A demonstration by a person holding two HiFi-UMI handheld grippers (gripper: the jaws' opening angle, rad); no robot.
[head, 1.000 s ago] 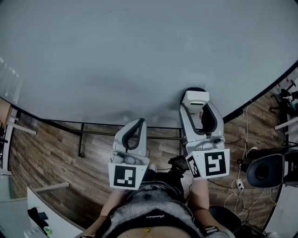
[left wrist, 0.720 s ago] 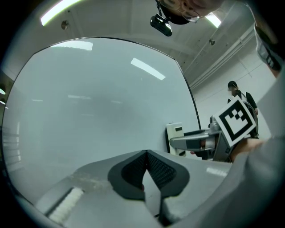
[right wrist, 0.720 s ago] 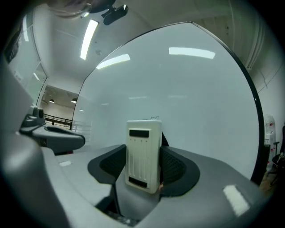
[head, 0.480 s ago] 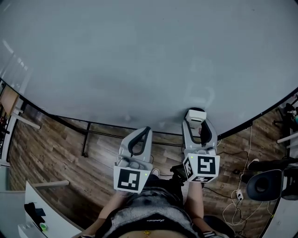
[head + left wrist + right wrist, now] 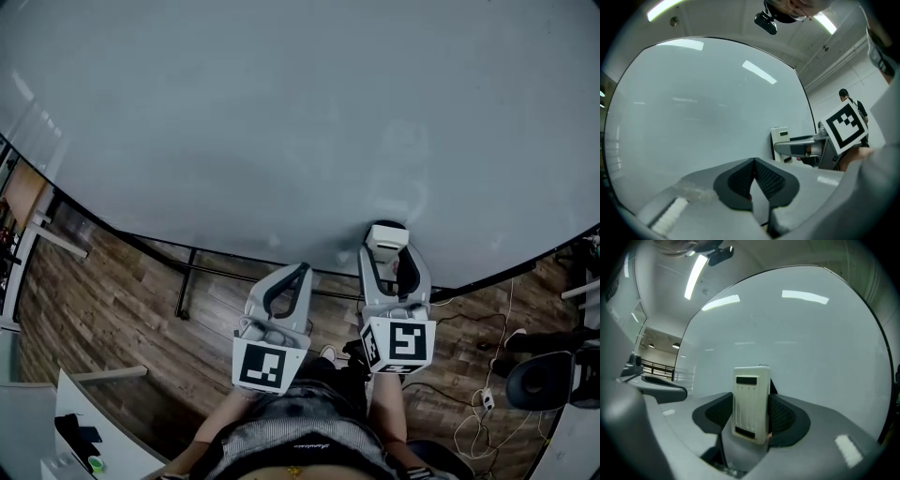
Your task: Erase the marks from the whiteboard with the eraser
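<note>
A large whiteboard fills the upper part of the head view, with no marks that I can make out on it. My right gripper is shut on a white eraser near the board's lower edge. In the right gripper view the eraser stands upright between the dark pads, in front of the whiteboard. My left gripper hangs just below the board's edge, shut and holding nothing. In the left gripper view its jaws meet in front of the whiteboard, with the eraser at the right.
Below the board runs a dark stand frame over a wooden floor. Cables and a dark chair sit at the right. A white table corner with small items lies at the lower left. A person stands far off.
The right gripper and eraser have slid down the board toward its lower edge. The left gripper has shifted slightly right, and the head view has tilted.
</note>
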